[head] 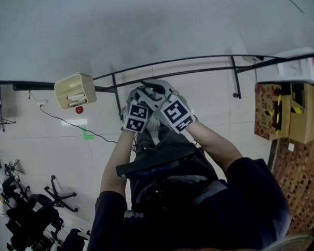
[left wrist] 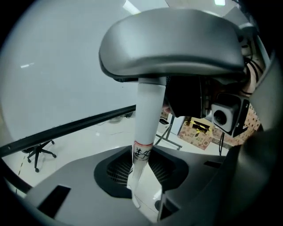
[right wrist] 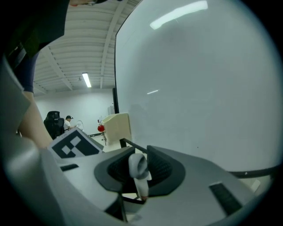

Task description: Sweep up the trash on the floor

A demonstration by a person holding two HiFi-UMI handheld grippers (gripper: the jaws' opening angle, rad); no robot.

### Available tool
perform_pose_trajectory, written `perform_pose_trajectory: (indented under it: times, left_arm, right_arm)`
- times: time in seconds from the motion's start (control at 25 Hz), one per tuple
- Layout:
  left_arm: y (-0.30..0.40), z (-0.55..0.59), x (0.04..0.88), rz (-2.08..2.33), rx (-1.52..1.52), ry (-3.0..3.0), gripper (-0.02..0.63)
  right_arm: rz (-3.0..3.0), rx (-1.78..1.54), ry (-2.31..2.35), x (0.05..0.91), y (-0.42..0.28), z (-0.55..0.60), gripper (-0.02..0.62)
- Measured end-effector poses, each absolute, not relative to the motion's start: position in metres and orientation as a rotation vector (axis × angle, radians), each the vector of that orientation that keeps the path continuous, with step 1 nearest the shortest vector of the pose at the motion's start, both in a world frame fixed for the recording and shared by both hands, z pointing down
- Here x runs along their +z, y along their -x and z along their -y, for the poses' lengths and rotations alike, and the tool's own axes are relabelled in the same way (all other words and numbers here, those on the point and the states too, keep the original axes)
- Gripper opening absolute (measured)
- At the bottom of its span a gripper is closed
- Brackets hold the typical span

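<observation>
Pale tiled floor meets a plain white wall, and a beige box stands against the foot of that wall. A small red ball lies just beside the box. A black cable trails across the floor on the box's near side, passing a small green patch – whether that patch is trash I cannot tell.

Well to the right of the box in the head view, the person holds both grippers close together, pointed at the wall. The left hand-held gripper is closed on a white handle, which runs up between its pads and bears a small label with dark writing. The right hand-held gripper sits just above it on the same handle, clamped on the rounded end – the part with a hanging loop. The handle's lower end is out of sight in every view.

Cardboard boxes stand far beyond the grippers from the beige box, and black office chairs stand on the box's near side.
</observation>
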State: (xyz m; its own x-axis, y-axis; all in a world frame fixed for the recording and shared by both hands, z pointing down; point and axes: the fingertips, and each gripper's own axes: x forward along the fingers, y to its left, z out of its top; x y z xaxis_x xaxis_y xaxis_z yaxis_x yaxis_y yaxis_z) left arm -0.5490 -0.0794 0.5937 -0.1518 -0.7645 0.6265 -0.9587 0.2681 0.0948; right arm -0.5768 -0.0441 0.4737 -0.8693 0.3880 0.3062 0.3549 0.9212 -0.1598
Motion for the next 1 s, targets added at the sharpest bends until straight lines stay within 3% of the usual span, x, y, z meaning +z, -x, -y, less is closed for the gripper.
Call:
perform_pose_trajectory:
  times: [0.6,1.0]
  left_arm:
    - [0.583,0.092,0.605,1.911,0.359,-1.763,0.101]
    - [0.597,0.104,0.607,1.821,0.319,-1.863,0.104]
  right_arm:
    - [2.724,0.025,0.33,0.489,0.621,0.069,0.107]
    - [2.734,0.168,0.118,0.491,0.591,0.097,0.135]
